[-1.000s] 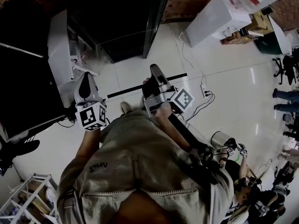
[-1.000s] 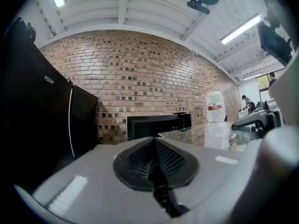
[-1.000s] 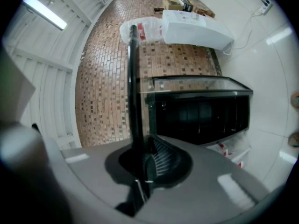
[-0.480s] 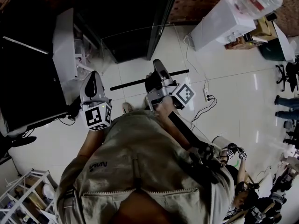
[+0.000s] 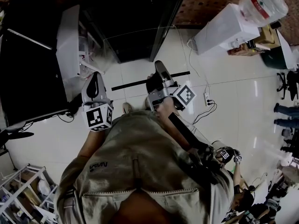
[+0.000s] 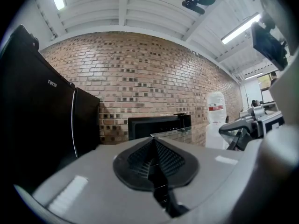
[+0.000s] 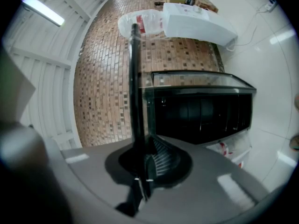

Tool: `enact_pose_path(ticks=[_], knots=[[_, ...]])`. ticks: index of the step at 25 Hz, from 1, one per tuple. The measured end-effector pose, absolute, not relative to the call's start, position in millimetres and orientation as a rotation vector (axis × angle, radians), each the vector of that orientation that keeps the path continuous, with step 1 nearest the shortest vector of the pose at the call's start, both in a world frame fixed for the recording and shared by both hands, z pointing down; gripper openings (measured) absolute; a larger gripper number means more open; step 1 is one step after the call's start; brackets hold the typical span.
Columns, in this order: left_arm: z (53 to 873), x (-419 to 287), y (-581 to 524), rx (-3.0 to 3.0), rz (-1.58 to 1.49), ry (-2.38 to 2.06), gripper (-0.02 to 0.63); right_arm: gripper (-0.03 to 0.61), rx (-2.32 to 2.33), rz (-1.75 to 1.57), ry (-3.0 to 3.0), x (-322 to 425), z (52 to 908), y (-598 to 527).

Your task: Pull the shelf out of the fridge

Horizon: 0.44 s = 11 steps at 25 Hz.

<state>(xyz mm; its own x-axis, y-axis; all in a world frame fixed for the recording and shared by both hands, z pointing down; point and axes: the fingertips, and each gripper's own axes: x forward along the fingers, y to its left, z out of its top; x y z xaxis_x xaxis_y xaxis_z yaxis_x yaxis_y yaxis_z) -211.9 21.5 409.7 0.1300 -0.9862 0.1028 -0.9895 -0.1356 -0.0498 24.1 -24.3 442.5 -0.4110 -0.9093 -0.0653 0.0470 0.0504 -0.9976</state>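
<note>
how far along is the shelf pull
Done: the right gripper is clamped on the black front edge of the shelf, and most of the glass is out over the floor. In hand: the pull away from the fridge. Left: clearing the far edge; I cannot tell if it is free. The left gripper is shut, empty.

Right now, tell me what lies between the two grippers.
Head view: the shelf's black front edge, clamped by the right gripper, runs toward the left gripper.
</note>
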Motion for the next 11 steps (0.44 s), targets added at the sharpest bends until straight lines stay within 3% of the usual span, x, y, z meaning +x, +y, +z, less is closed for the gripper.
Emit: enact_pose_path(ticks=[11], knots=[[412.6,-216.1,24.4,2.335,0.162,-2.036,0.006,0.012,-0.895,-1.484,1.524,16.1,440.5,-22.3]])
